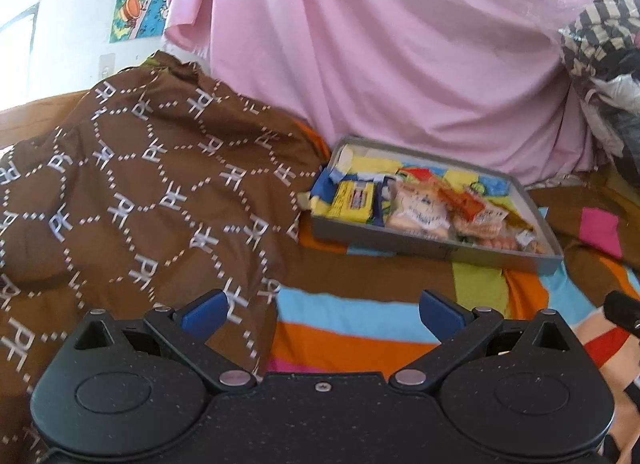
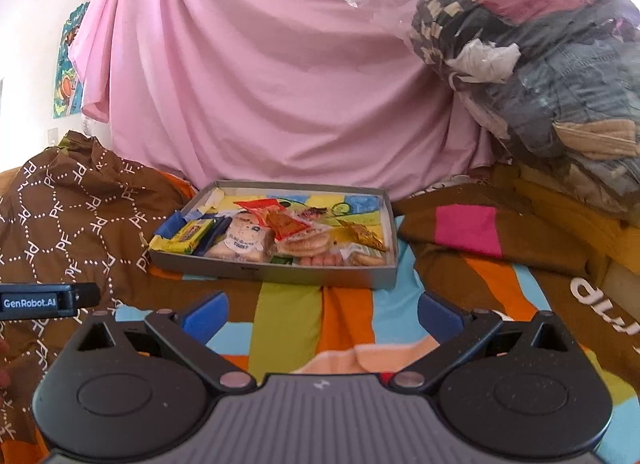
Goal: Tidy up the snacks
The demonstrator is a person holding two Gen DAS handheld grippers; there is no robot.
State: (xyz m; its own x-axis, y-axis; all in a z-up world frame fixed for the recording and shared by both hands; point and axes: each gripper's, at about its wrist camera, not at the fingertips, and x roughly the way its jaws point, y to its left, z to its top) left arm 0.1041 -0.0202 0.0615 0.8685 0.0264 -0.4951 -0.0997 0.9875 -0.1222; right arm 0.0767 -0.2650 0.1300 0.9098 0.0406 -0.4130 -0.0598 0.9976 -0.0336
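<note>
The left gripper [image 1: 323,314] has its blue fingers [image 1: 204,314] spread wide, holding and touching nothing above the striped blanket [image 1: 360,328]. The right gripper [image 2: 323,316] is spread just as wide and is also empty. The snacks sit in a shallow grey tray [image 2: 280,274] on the blanket, well ahead of both grippers: a yellow packet [image 2: 188,238] at the tray's left end, a pale biscuit pack [image 2: 242,242] beside it, an orange packet [image 2: 286,224] and round crackers [image 2: 304,246] to the right. A brown patterned cloth [image 1: 140,192] is heaped to the tray's left, a pink sheet [image 2: 260,76] hangs behind it, and bagged clothes [image 2: 560,76] are piled on the right. Open blanket lies between grippers and tray.
</note>
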